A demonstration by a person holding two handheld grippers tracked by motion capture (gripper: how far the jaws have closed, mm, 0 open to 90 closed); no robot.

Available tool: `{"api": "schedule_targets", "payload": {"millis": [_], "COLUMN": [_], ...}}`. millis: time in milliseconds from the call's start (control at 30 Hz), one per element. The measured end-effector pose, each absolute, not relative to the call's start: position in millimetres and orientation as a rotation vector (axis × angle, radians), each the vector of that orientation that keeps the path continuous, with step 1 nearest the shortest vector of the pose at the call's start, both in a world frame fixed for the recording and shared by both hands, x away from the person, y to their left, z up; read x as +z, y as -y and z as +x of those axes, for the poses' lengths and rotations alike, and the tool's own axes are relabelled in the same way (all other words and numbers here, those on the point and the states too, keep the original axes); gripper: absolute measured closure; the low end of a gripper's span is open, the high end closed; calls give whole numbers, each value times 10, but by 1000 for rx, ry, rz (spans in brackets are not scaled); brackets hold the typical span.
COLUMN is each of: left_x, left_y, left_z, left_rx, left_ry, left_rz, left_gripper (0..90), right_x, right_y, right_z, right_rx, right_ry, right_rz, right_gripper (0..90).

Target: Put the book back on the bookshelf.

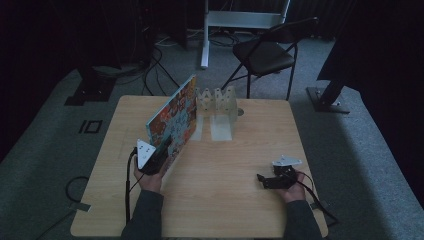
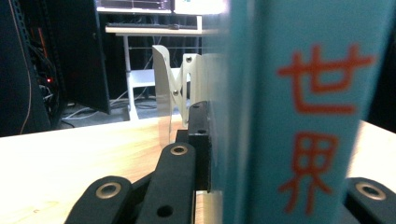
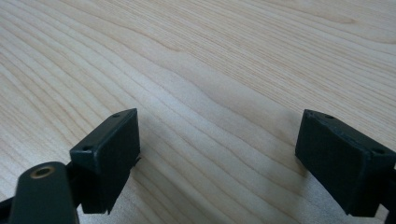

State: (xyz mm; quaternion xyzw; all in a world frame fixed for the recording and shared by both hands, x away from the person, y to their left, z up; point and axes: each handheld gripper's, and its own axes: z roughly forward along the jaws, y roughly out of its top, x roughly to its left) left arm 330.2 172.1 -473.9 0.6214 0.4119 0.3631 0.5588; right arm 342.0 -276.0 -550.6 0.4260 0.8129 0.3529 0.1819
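right claw sits spread over bare table at 5 o'clock. left claw at 8 o'clock pinches the near edge of an upright teal-spined picture book, leaning beside the white metal bookend rack at 12 o'clock.

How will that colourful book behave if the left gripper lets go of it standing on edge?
The book looks thin, standing on edge, so probably tips. It seems stiff: it stays flat, held by the left gripper. The bookend stands apart, lending no support.
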Motion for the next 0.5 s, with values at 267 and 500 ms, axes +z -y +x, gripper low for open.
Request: {"api": "schedule_targets", "payload": {"millis": [267, 500], "left_x": [-4752, -4746], "left_y": [-1700, -1686], "left_z": [3336, 3358], "left_rx": [859, 864], "left_ry": [-981, -981], "left_rz": [1469, 1475], "left_gripper": [812, 812], "right_x": [-5506, -5506], "right_y": [2760, 2760], "right_z": [3420, 3420], "right_rx": [996, 996], "right_ry": [-2294, -2294], "right_rz": [1203, 1203], "right_gripper": [135, 135]}}
